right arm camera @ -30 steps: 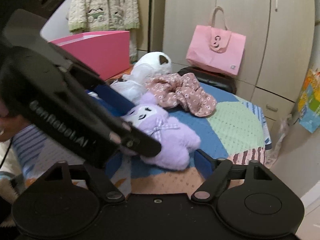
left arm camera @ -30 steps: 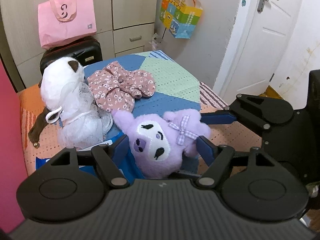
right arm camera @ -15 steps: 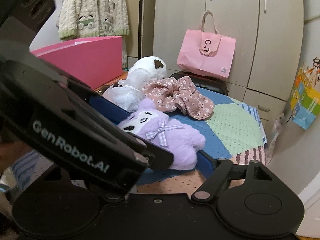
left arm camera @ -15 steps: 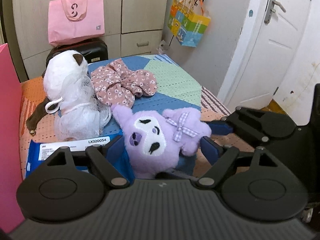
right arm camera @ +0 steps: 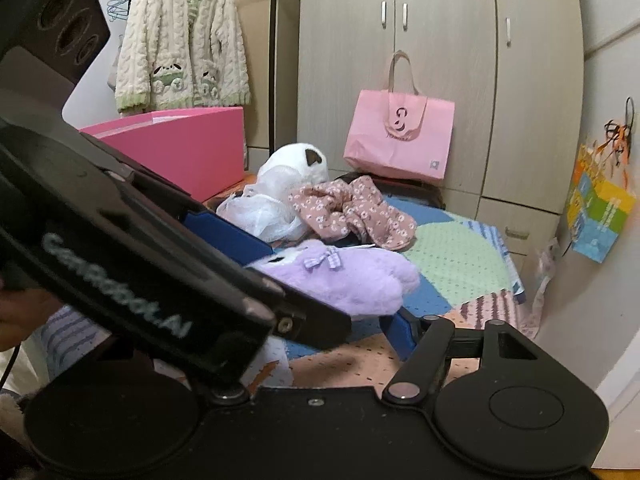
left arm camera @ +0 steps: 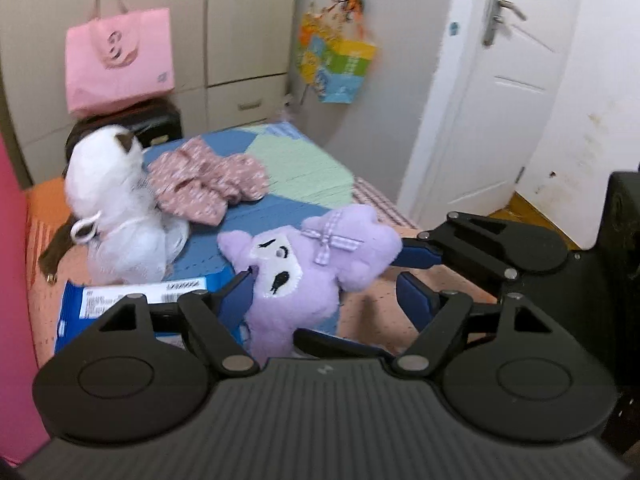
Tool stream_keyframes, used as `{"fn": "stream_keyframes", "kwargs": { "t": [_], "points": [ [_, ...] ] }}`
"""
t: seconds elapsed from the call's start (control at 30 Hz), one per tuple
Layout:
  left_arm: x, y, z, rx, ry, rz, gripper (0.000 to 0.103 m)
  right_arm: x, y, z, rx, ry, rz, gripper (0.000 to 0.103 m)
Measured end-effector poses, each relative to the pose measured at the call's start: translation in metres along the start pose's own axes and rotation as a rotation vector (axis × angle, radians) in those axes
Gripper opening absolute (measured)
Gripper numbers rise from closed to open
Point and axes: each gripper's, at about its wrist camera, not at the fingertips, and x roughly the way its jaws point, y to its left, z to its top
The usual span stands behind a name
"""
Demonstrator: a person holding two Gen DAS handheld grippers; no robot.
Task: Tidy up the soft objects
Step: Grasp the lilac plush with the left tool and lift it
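A purple plush toy (left arm camera: 308, 268) with a white face and a checked bow lies between the fingers of my left gripper (left arm camera: 324, 292), whose jaws stand wide and do not press it. It also shows in the right wrist view (right arm camera: 352, 280). My right gripper (right arm camera: 320, 304) sits close beside it; one blue finger (left arm camera: 420, 256) touches the plush's far side, and the left gripper body hides the other finger. A white plush in netting (left arm camera: 116, 216) and a floral pink cloth (left arm camera: 208, 188) lie further back on the patchwork bed (left arm camera: 304, 168).
A pink box (right arm camera: 180, 148) stands at the left of the bed. A blue packet (left arm camera: 100, 304) lies near my left finger. A pink bag (left arm camera: 120, 64) sits on a black case by the wardrobe. A white door (left arm camera: 500, 92) is at right.
The purple plush has risen and tilted, its body now higher off the bed. Both grippers have lifted and the view has swung; the left view is blurred with motion.
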Motion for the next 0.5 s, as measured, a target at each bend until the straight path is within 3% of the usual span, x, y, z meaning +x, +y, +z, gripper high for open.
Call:
{"fn": "stream_keyframes", "kwargs": {
  "t": [0.17,0.5],
  "points": [
    [0.003,0.0,0.001,-0.034,0.031,-0.056,0.077,-0.016,-0.003,0.002,0.02,-0.006,-0.009,0.073],
    [0.009,0.009,0.006,-0.083,0.022,-0.016,0.083,-0.018,-0.021,-0.012,0.057,0.069,-0.027,0.08]
  ]
}}
